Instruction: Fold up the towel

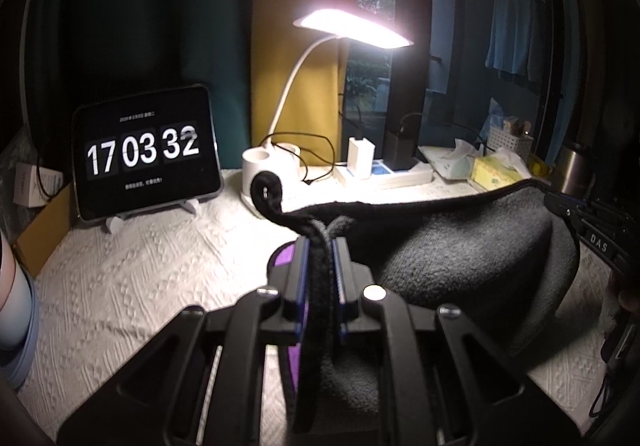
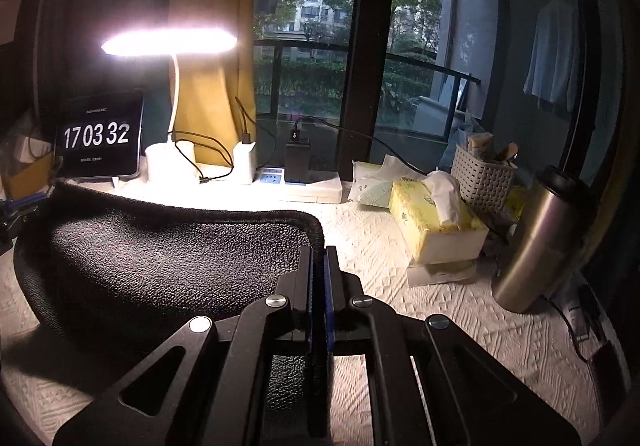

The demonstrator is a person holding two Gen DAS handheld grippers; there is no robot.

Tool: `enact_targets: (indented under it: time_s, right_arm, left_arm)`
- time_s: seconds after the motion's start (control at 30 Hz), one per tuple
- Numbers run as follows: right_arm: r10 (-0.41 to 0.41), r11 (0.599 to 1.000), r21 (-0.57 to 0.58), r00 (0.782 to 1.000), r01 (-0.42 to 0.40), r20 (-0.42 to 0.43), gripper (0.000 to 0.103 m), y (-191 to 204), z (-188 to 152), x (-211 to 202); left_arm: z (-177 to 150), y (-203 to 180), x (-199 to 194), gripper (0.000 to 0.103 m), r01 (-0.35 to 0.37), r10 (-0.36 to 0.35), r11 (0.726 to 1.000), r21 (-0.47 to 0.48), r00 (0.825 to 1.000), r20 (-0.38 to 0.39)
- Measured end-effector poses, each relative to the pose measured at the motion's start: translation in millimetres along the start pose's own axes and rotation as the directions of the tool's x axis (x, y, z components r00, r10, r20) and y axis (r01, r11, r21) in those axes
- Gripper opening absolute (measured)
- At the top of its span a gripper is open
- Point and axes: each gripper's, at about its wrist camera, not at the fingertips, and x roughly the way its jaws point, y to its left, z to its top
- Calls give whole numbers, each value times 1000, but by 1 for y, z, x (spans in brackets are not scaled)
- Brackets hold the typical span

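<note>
A dark grey towel [image 1: 460,246] is stretched between my two grippers above the white textured tablecloth [image 1: 140,266]. My left gripper [image 1: 320,242] is shut on one towel corner, whose hemmed edge curls up past the fingertips. A purple item shows under its fingers. My right gripper [image 2: 319,250] is shut on the other corner of the towel [image 2: 160,246], and it also shows at the right edge of the left wrist view [image 1: 576,210]. The towel sags between them, its top hem taut.
At the back stand a tablet clock [image 1: 146,154], a lit white desk lamp [image 1: 352,26], a power strip with chargers [image 2: 296,174], a yellow tissue box [image 2: 432,222], a white basket [image 2: 484,178] and a steel flask [image 2: 536,242]. A cardboard box [image 1: 44,230] lies at the left.
</note>
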Motion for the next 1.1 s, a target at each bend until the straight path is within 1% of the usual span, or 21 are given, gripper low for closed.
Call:
enact_targets:
  time_s: [0.2, 0.8, 0.93, 1.1]
  right_arm:
    - [-10, 1000, -2, 1000, 10, -3, 5, 0, 4, 12]
    - [-40, 999, -15, 999, 41, 7, 5, 2, 18, 48]
    - [-40, 999, -13, 999, 40, -3, 5, 2, 18, 56]
    - [-42, 999, -10, 999, 42, -15, 5, 3, 18, 66]
  left_arm:
    - [2, 0, 7, 12, -6, 6, 1000, 3, 1000, 25]
    - [16, 7, 39, 12, -5, 6, 1000, -12, 999, 44]
    - [17, 11, 50, 12, 0, 1, 1000, -25, 1000, 23]
    - [16, 17, 70, 12, 3, -4, 999, -42, 999, -32]
